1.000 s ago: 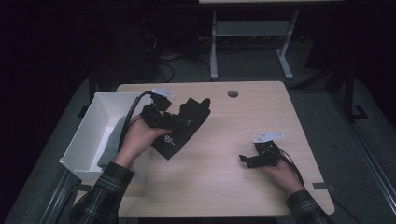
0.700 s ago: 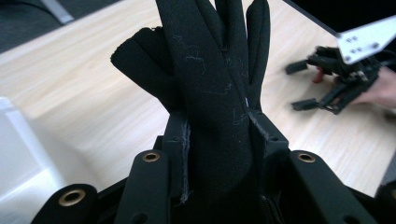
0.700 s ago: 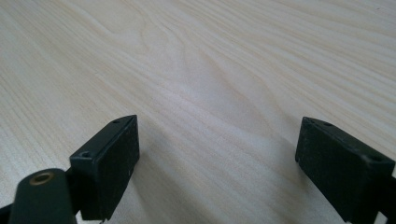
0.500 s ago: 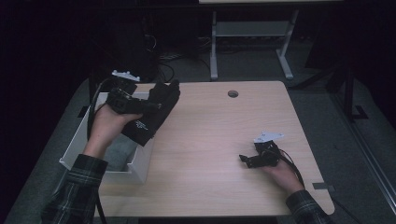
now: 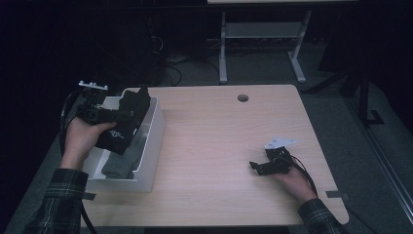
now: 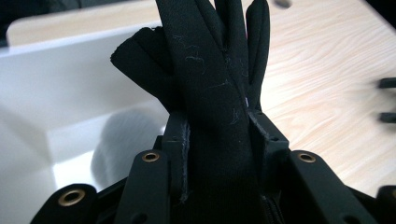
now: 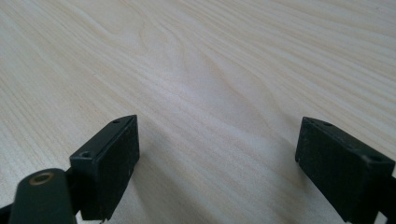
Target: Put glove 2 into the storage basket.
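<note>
My left gripper (image 5: 127, 116) is shut on a folded black cloth (image 5: 127, 126) and holds it over the white bin (image 5: 155, 141) at the table's left edge. In the left gripper view the black cloth (image 6: 210, 84) stands pinched between the jaws of the left gripper (image 6: 217, 135), above the bin's white inside (image 6: 60, 93). A grey folded item (image 5: 119, 165) lies in the bin below. My right gripper (image 5: 254, 166) rests on the wooden table (image 5: 219, 146) at the right. Its jaws stand wide apart in the right gripper view (image 7: 217, 158), with bare wood (image 7: 210, 70) between them.
A round cable hole (image 5: 242, 98) sits near the table's far edge. Behind the table stands a metal frame (image 5: 263, 34) on a dark floor. The bin hangs partly off the table's left side.
My left hand has carried the black cloth leftward, from over the table to over the white bin. The right hand has stayed still.
</note>
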